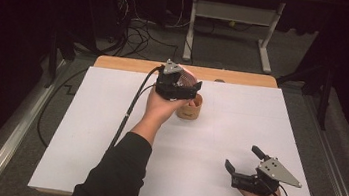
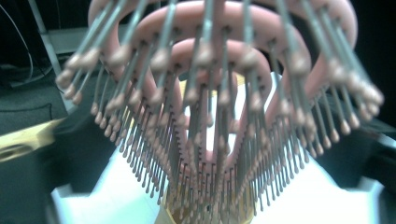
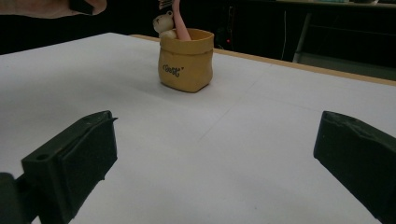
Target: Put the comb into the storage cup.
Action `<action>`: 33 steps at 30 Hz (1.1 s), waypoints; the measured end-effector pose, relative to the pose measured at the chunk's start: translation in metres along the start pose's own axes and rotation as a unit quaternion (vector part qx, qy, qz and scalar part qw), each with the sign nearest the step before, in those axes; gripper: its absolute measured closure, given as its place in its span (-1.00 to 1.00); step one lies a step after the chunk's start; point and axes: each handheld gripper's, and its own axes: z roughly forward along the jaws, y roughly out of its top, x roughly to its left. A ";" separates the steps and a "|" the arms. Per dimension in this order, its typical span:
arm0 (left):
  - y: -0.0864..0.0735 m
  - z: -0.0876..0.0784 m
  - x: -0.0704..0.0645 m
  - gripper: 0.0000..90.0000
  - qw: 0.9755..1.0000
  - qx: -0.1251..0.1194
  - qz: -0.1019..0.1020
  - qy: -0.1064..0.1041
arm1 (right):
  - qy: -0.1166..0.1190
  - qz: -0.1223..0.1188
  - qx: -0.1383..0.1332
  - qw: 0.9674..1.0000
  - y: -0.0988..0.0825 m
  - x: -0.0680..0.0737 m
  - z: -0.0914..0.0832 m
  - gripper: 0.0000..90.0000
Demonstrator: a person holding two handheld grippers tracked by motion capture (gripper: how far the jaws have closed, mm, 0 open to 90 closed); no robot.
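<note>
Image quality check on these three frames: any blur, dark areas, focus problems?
High view: white table evenly lit, surroundings nearly black, mild softness. Left gripper view: pink hairbrush very close to the lens, bristles blurred, background dim. Right gripper view: yellow cup fairly sharp, the near black jaws soft, backdrop dark.

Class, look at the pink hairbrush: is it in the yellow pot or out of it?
In. The hairbrush handle stands inside the pot, its bristled head sticking up above the rim.

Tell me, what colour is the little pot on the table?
The pot is yellow-tan with dark lettering, clearest in the right gripper view.
</note>
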 end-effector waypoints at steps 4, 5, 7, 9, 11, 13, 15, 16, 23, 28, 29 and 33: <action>0.001 -0.002 0.002 -0.83 1.000 -0.002 0.001 0.001 | 0.000 -0.001 0.000 1.000 0.000 0.000 0.000 -0.99; 0.001 -0.002 0.002 -0.87 1.000 -0.002 0.000 0.002 | 0.001 -0.001 0.000 1.000 0.000 0.000 0.000 -0.99; 0.001 -0.003 0.003 -0.91 1.000 -0.001 -0.003 0.000 | 0.001 0.000 0.000 1.000 0.000 0.000 0.000 -0.99; 0.001 -0.003 0.003 -0.93 1.000 0.000 0.000 0.002 | 0.001 -0.001 0.000 1.000 0.000 0.000 0.000 -0.99; 0.001 -0.003 0.004 -0.96 1.000 0.000 0.000 0.003 | 0.001 -0.002 0.000 1.000 0.000 0.000 0.000 -0.99; 0.001 -0.004 0.005 -1.00 1.000 0.000 0.003 0.007 | 0.001 -0.001 0.001 1.000 0.000 0.000 0.001 -0.99; 0.000 -0.005 0.006 -1.00 1.000 0.004 0.001 0.006 | 0.001 -0.002 0.001 1.000 0.000 0.000 0.000 -0.99; 0.000 -0.005 0.007 -1.00 1.000 0.004 0.002 0.006 | 0.001 -0.002 0.001 1.000 0.000 0.000 0.001 -0.99; -0.004 -0.012 0.017 -1.00 1.000 -0.001 -0.010 0.009 | 0.001 -0.003 0.002 1.000 0.000 0.001 0.001 -0.99; -0.007 -0.019 0.026 -1.00 1.000 -0.003 -0.012 0.017 | 0.001 -0.003 0.004 1.000 -0.001 0.001 0.001 -0.99; -0.008 -0.021 0.028 -1.00 1.000 -0.006 -0.013 0.018 | 0.000 -0.004 0.005 1.000 -0.001 0.001 0.002 -0.99; -0.009 -0.025 0.032 -1.00 1.000 -0.005 -0.013 0.020 | 0.001 -0.005 0.005 1.000 -0.001 0.001 0.002 -0.99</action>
